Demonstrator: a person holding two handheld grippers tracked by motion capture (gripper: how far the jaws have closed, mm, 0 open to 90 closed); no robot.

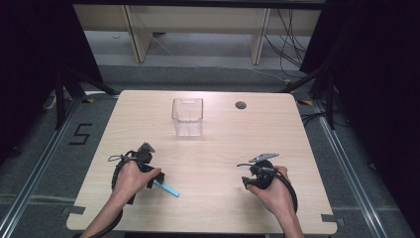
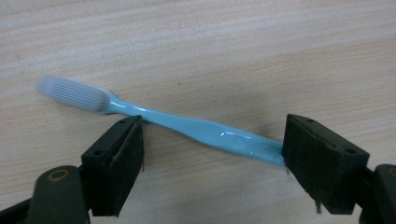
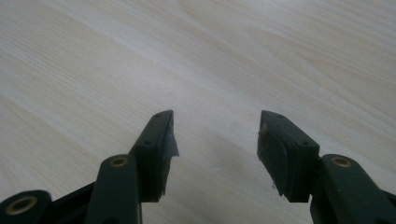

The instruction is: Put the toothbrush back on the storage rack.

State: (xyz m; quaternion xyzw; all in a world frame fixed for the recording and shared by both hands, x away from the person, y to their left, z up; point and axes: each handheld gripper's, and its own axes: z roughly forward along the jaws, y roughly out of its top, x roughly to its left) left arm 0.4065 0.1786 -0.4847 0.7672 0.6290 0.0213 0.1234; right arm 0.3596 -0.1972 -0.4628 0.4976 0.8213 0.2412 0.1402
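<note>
left tongs (image 2: 212, 154) gape wide around the toothbrush (image 2: 187, 126) on the table (image 2: 233, 46).

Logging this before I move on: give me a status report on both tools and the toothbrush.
Left tool open, straddling blue toothbrush flat on table. Right tool open, empty. Clear container farther back; nothing in the way.
</note>
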